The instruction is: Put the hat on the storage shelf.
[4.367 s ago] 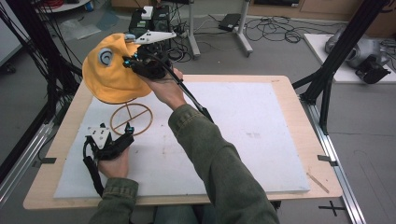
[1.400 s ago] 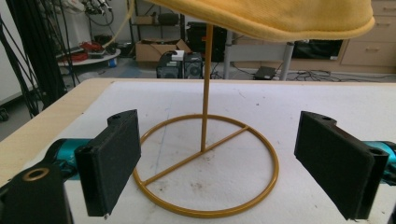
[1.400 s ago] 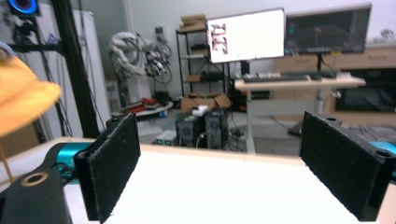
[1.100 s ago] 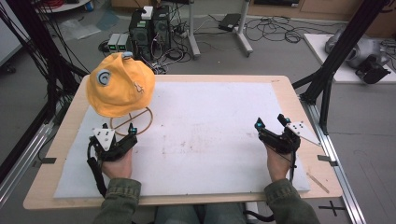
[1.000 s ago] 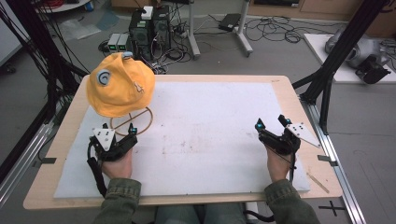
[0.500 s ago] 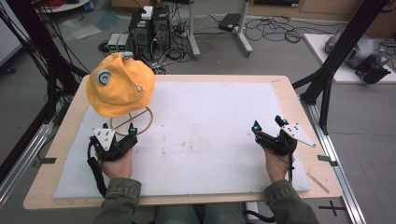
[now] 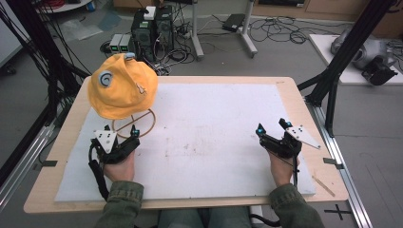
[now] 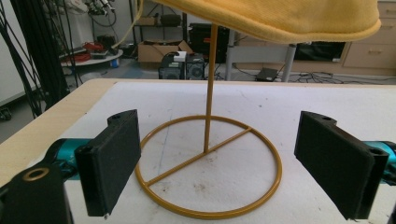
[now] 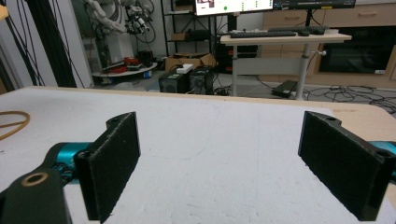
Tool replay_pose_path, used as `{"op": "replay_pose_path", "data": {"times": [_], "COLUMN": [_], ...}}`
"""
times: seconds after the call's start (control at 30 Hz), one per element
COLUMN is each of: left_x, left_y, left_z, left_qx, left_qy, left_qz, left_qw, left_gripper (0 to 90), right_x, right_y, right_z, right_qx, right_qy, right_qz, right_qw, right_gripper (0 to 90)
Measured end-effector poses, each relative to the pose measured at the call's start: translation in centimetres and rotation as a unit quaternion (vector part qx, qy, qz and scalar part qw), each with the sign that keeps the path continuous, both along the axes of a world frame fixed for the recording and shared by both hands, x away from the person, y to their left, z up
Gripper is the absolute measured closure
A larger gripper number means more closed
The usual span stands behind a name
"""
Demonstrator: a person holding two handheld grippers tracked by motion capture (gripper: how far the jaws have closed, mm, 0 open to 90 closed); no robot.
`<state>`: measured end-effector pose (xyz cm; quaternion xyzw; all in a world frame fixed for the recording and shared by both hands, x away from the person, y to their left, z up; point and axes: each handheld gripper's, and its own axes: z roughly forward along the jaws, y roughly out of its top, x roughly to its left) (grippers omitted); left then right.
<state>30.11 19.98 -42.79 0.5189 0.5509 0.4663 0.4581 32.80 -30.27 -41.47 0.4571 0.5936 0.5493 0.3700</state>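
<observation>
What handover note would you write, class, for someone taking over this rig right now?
Left gripper: open, resting on the mat beside the stand's ring base, holding nothing.
Right gripper: open, empty, resting on the white mat at its right side.
Yellow cap: sits on top of the gold stand.
Done: cap is hung on the stand.
Left: apparently nothing; both grippers are clear of the cap.

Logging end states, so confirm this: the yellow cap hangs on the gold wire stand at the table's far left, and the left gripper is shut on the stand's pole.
Not quite. The left gripper is open, jaws apart before the stand, as the left gripper view shows. The yellow cap does hang on it.
</observation>
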Motion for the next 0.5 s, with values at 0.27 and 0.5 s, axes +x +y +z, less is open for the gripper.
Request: {"op": "replay_pose_path", "data": {"times": [0.27,0.5], "left_x": [-0.06,-0.12], "left_y": [-0.03,0.01], "left_z": [0.07,0.10], "left_qx": [-0.001,-0.001], "left_qy": [-0.003,-0.002], "left_qz": [0.000,0.001], "left_qw": [1.0000,1.0000], "left_gripper": [14.9,14.9], "right_x": [-0.09,-0.05], "right_y": [-0.39,-0.33], "right_z": [0.03,-0.01], "right_qx": [0.013,0.010], "right_qy": [0.003,0.002], "right_qz": [-0.005,-0.004], "right_qw": [0.9999,0.9999], "right_gripper": [12.6,12.6]}}
